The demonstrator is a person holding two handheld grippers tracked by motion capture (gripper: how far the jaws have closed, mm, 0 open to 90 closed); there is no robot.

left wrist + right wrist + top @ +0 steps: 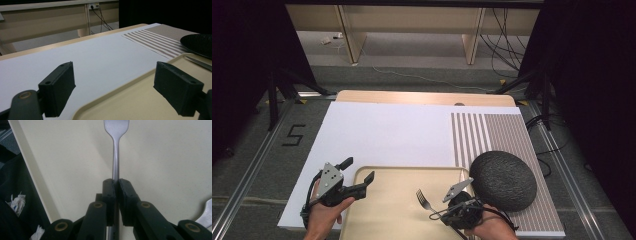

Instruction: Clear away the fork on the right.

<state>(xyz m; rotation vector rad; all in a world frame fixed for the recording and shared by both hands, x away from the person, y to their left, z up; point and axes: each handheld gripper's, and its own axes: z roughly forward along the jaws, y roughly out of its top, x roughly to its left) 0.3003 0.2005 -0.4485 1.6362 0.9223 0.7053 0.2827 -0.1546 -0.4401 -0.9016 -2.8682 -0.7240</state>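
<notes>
Your right claw (116, 185) is clenched on the handle of one metal fork (115, 157), which points its tines away from you over the smooth beige tray (397, 177) at the tabletop's (422, 97) near edge. Just right of the fork, one dark, rough-textured round plate (503, 179) rests on a striped placemat (507, 135) by the tabletop's right edge, overlapping the tray's right rim. A white sheet (387, 135) covers the rest. Your left claw (359, 176) hangs released, jaws wide apart, straddling the tray's far-left corner.
</notes>
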